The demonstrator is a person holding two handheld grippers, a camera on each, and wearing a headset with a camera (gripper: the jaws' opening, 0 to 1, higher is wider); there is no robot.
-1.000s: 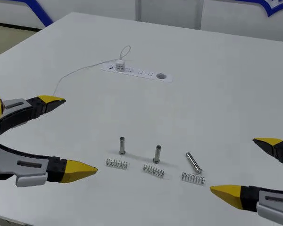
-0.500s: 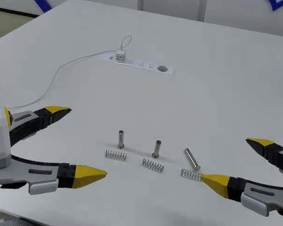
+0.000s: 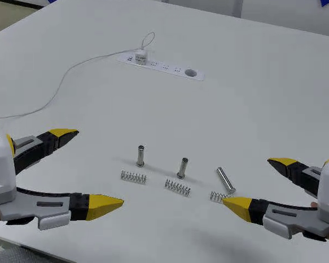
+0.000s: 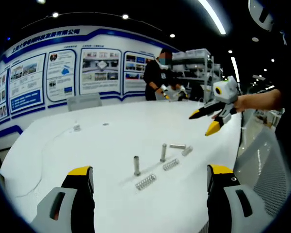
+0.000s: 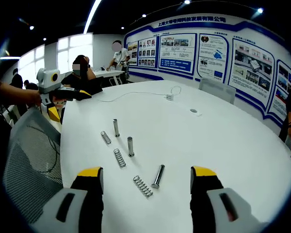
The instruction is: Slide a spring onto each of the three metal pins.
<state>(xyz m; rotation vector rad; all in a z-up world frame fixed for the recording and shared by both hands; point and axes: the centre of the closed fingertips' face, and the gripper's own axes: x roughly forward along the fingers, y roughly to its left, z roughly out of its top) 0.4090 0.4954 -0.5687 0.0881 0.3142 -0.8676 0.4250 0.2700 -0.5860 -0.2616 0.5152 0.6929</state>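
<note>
Since the earlier frame the right gripper (image 3: 251, 182) had closed in on the right spring (image 3: 217, 195), and one tip of its wide-open, empty jaws ended just beside it. Left of the row, the left gripper (image 3: 89, 167) hovered open and held nothing. Near the near edge of the table (image 3: 252, 98), the left pin (image 3: 141, 155) and middle pin (image 3: 182, 167) stood upright, while the right pin (image 3: 225, 180) lay on its side. The left spring (image 3: 133, 176) and middle spring (image 3: 177, 187) lay loose before their pins. No spring was on a pin, so all three were still to do.

white table (image 3: 263, 93), shiny silver pins (image 3: 141, 155), silver wire springs (image 3: 133, 176)
</note>
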